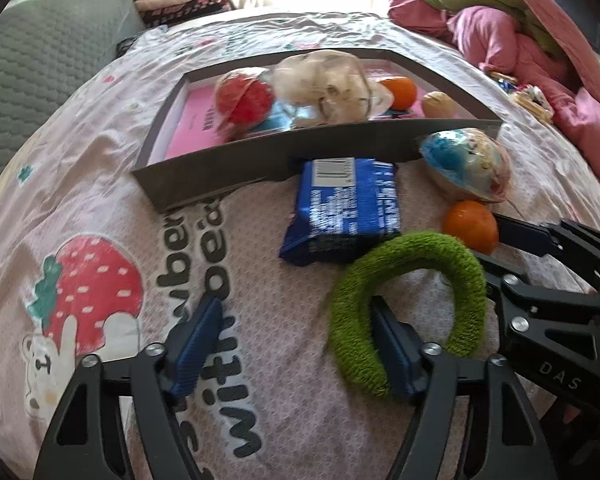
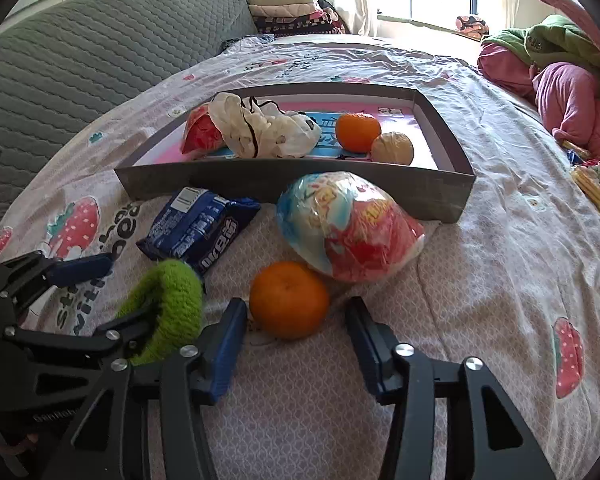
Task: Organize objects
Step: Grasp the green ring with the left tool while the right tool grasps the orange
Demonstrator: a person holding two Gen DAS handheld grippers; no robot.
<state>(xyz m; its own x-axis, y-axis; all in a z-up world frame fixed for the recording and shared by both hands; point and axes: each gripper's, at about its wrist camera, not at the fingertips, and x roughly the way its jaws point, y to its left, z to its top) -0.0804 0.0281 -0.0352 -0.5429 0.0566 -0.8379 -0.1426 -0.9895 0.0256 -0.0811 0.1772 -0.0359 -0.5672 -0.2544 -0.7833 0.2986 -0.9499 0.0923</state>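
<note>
A green knitted ring (image 1: 408, 296) (image 2: 168, 304) lies on the strawberry-print bedsheet. My left gripper (image 1: 296, 344) (image 2: 128, 288) is open over it, one limb of the ring lying just inside its right finger. An orange (image 2: 288, 300) (image 1: 470, 226) sits between the tips of my right gripper (image 2: 296, 340) (image 1: 492, 242), whose pads stand a little apart from it. Further back lie a blue snack packet (image 1: 340, 208) (image 2: 196, 228) and an egg-shaped plastic-wrapped pack (image 1: 468, 164) (image 2: 348, 228), both against the grey box (image 1: 260, 160) (image 2: 260, 180).
The box holds a red bagged item (image 2: 200, 132), a white bag (image 2: 268, 132), a second orange (image 2: 356, 132) and a tan ball (image 2: 392, 148). Pink and green clothes (image 2: 572, 92) pile at the right. A grey quilted cushion (image 2: 80, 52) stands at the left.
</note>
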